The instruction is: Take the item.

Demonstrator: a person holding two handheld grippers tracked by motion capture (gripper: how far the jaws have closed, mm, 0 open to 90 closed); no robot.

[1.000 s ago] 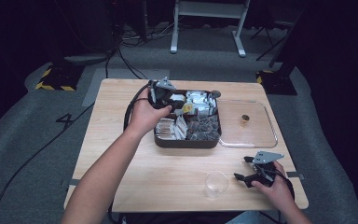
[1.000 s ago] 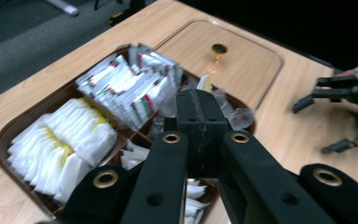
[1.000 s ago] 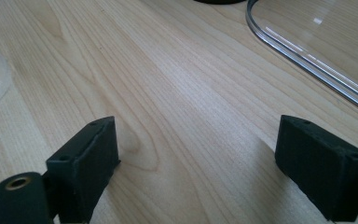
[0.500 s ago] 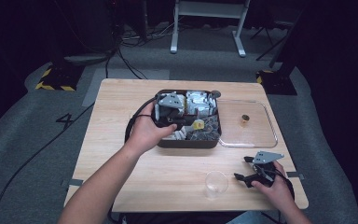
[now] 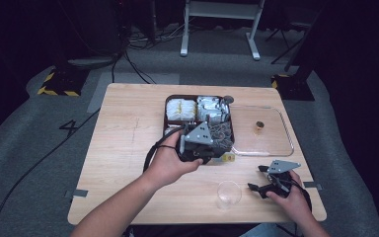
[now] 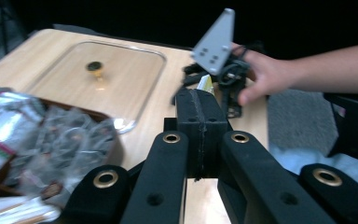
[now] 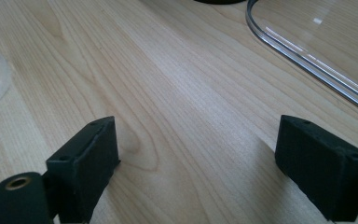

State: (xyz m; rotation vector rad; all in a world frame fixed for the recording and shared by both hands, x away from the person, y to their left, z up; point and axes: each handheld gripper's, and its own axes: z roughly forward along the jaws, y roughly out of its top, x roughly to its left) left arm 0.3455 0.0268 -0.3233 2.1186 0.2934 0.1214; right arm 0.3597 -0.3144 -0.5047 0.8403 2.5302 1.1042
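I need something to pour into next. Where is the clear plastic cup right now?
In the high view the clear plastic cup stands on the table near its front edge, between the two hands, just left of the right gripper.

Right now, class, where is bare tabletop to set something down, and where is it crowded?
Free: the wooden table left of the compartment tray. Crowded: the right half, with the clear lid, clear cup, left gripper and right gripper.
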